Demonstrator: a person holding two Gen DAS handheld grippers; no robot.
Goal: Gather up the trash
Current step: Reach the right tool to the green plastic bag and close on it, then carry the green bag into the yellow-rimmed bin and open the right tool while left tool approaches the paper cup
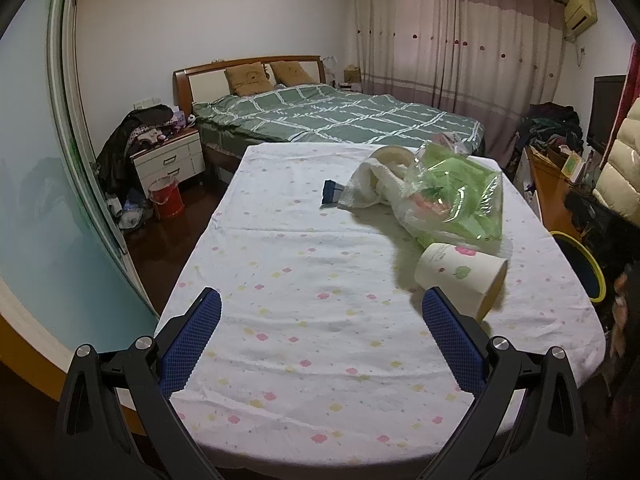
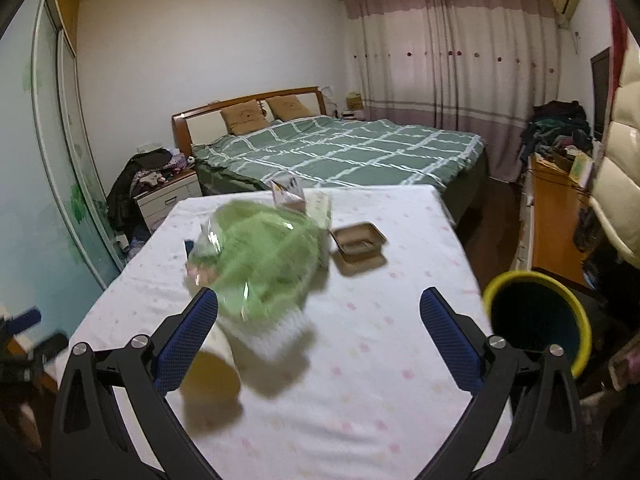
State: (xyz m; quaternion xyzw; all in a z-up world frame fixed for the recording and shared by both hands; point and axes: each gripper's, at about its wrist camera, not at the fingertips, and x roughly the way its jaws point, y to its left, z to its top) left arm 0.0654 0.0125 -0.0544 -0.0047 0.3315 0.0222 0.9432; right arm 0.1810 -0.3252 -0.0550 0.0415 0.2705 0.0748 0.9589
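Note:
A table under a white flowered cloth (image 1: 280, 320) carries the trash. A paper cup (image 1: 460, 276) lies on its side by my left gripper's right finger. Behind it sits a clear bag of green packaging (image 1: 456, 196), a crumpled white towel (image 1: 372, 184) and a roll of tape (image 1: 390, 156). My left gripper (image 1: 320, 312) is open over bare cloth. In the right wrist view the green bag (image 2: 260, 264) and the cup (image 2: 212, 376) are blurred near the left finger. A brown paper tray (image 2: 358, 240) sits farther back. My right gripper (image 2: 318, 312) is open and holds nothing.
A bin with a yellow rim (image 2: 536, 320) stands on the floor at the table's right edge, also seen as the bin (image 1: 584, 264). A bed (image 1: 332, 116), a nightstand (image 1: 170, 160), a red bucket (image 1: 166, 198) and a wooden desk (image 2: 556, 216) surround the table.

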